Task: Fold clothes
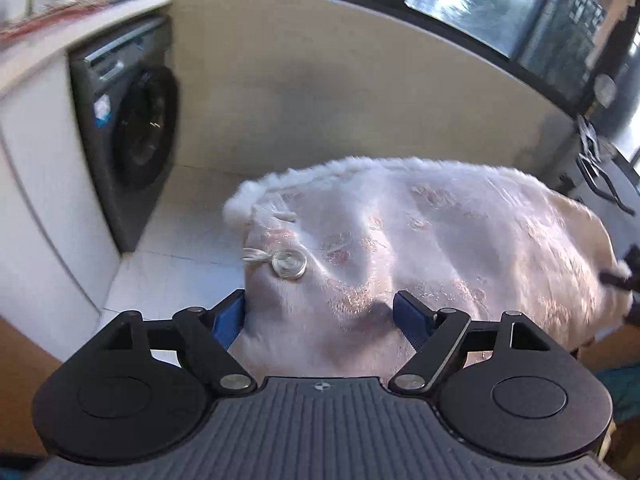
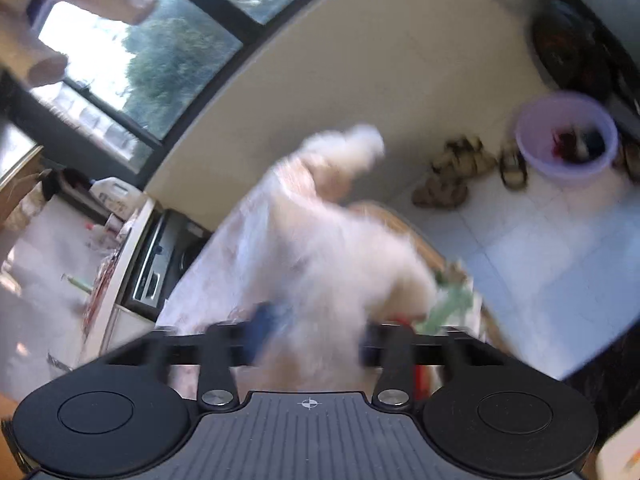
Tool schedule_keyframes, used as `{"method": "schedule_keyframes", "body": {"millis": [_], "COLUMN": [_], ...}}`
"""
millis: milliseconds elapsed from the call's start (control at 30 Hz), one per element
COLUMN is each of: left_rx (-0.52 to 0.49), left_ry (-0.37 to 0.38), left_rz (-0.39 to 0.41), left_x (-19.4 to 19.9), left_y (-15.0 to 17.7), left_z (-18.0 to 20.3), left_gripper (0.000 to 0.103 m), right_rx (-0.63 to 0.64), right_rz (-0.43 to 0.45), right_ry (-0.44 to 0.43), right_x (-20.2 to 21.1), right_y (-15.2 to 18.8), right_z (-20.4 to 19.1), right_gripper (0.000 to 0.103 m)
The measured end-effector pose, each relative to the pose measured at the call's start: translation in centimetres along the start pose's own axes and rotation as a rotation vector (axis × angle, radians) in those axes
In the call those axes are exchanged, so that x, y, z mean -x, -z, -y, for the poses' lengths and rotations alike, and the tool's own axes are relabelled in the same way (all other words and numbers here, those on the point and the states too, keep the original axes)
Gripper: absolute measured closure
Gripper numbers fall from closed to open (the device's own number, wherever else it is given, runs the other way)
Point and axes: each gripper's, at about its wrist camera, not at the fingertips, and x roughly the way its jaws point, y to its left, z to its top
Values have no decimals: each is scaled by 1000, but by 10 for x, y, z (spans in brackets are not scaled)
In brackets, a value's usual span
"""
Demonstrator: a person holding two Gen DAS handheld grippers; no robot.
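Observation:
A pale pink brocade garment (image 1: 420, 248) with white fur trim and a white knot button (image 1: 289, 265) hangs lifted in the air in the left wrist view. My left gripper (image 1: 320, 316) has its blue pads on either side of the cloth's lower part, gripping a thick fold. The right wrist view is blurred by motion. There the same garment (image 2: 320, 248) shows its furry side, and my right gripper (image 2: 316, 340) holds a bunch of it between its pads. The far tip of my right gripper shows at the left view's right edge (image 1: 624, 276).
A dark front-loading washing machine (image 1: 128, 128) stands at the left under a cluttered white counter (image 1: 80, 12). A window runs above a beige wall. On the white tiled floor are a purple basin (image 2: 566, 136) and slippers (image 2: 460, 168). A wooden table edge (image 2: 404, 224) lies below the garment.

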Motion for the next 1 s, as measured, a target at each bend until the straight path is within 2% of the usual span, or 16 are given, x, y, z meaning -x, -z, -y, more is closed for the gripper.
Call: {"method": "schedule_keyframes", "body": {"millis": [67, 133, 233, 300, 367, 400, 433, 533, 600, 667, 700, 733, 800, 833, 900, 1000], "left_rx": [-29, -73, -84, -57, -21, -19, -44, -124, -101, -32, 4, 33, 69, 75, 31, -19], "left_ry": [-110, -241, -287, -191, -132, -111, -101, -106, -87, -83, -91, -108, -127, -143, -212, -197], "left_rz": [95, 208, 263, 178, 108, 80, 58, -15, -69, -56, -38, -19, -9, -6, 32, 80], "left_x": [16, 33, 52, 56, 58, 58, 56, 46, 32, 20, 15, 10, 0, -4, -6, -3], "left_y": [-4, -11, -17, -10, 11, 23, 36, 69, 80, 78, 75, 69, 55, 50, 38, 21], "left_z": [4, 9, 15, 15, 19, 22, 27, 41, 41, 33, 28, 24, 16, 13, 10, 10], "left_gripper": [22, 12, 6, 6, 6, 6, 6, 6, 6, 6, 14, 34, 51, 68, 81, 81], "right_rx": [-31, -16, 13, 31, 41, 31, 11, -56, -65, -67, -68, -77, -86, -85, -86, -97], "right_rz": [47, 80, 103, 108, 145, 169, 194, 219, 195, 165, 150, 152, 199, 235, 306, 360], "right_ry": [-6, -5, 15, 36, 64, 72, 71, 42, 52, 68, 76, 68, 34, 12, -12, 8], "right_x": [2, 10, 19, 23, 28, 31, 34, 29, 20, 10, 5, 3, 13, 21, 40, 61], "right_y": [8, 13, 20, 22, 24, 24, 24, 17, 19, 21, 23, 25, 33, 35, 40, 45], "right_z": [-3, -9, -17, -20, -22, -25, -26, -19, -19, -19, -19, -20, -27, -29, -30, -17], "right_gripper": [89, 90, 90, 80, 53, 47, 41, 41, 45, 88, 93, 93, 95, 95, 95, 96]}}
